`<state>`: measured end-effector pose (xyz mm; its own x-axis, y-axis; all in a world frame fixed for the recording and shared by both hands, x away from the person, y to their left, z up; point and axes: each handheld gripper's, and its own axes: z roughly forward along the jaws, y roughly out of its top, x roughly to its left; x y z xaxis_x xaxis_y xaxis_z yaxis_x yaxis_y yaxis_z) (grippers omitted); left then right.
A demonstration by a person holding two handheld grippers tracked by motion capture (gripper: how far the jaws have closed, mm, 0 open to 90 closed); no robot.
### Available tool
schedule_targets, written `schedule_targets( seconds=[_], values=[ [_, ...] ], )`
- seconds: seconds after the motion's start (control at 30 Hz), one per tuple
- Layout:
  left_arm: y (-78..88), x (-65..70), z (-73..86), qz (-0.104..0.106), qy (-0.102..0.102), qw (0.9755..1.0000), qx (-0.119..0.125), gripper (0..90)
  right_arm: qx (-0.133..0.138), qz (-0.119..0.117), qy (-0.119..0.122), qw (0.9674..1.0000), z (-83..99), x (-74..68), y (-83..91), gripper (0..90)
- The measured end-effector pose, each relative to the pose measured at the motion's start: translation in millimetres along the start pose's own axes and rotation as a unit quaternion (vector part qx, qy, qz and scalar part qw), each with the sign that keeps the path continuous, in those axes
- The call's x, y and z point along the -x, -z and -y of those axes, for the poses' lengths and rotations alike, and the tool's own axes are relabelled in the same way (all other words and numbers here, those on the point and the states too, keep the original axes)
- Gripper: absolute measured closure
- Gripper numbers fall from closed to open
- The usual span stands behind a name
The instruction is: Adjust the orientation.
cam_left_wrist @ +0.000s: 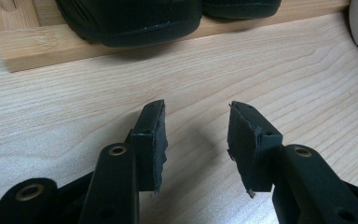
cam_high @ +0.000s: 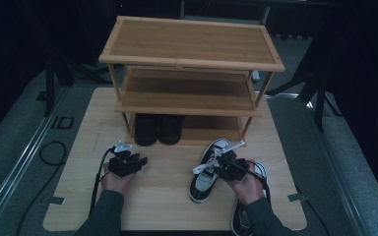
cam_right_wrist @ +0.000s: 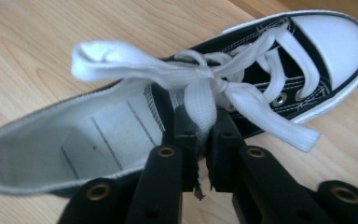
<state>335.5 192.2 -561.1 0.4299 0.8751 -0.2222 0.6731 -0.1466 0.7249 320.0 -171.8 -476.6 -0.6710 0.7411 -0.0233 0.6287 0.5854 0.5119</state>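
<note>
The right claw [cam_right_wrist: 198,140] is clamped on a white lace [cam_right_wrist: 200,105] of the black-and-white sneaker [cam_high: 207,172], which lies on the surface [cam_high: 167,196] in front of the wooden rack [cam_high: 189,73]. The left claw [cam_left_wrist: 196,135] hovers open and empty near what look like black shoes [cam_high: 157,129] on the bottom shelf.
</note>
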Motion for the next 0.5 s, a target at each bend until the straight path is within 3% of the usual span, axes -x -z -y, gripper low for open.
schedule_targets(
  seconds=[0.07,0.23,0.37,0.5],
  values=[
    [0.0,0.0,0.0,0.0,0.0,1.0,0.0,56.9,-0.004,0.01,0.021,0.9997,-1.2,-0.4,2.5,85.3],
    [-0.1,0.1,0.0,0.0,0.0,1.0,0.0,56.9,-0.007,0.029,0.048,0.9984,-1.0,5.7,11.6,86.2],
    [-0.1,0.1,0.0,0.0,0.0,1.0,0.0,56.9,0.002,0.025,0.054,0.9982,1.7,14.5,19.0,86.4],
    [0.0,0.2,0.0,-0.001,-0.001,1.0,-0.001,56.9,-0.004,0.025,0.044,0.9987,5.0,22.3,18.6,86.2]
  ],
)
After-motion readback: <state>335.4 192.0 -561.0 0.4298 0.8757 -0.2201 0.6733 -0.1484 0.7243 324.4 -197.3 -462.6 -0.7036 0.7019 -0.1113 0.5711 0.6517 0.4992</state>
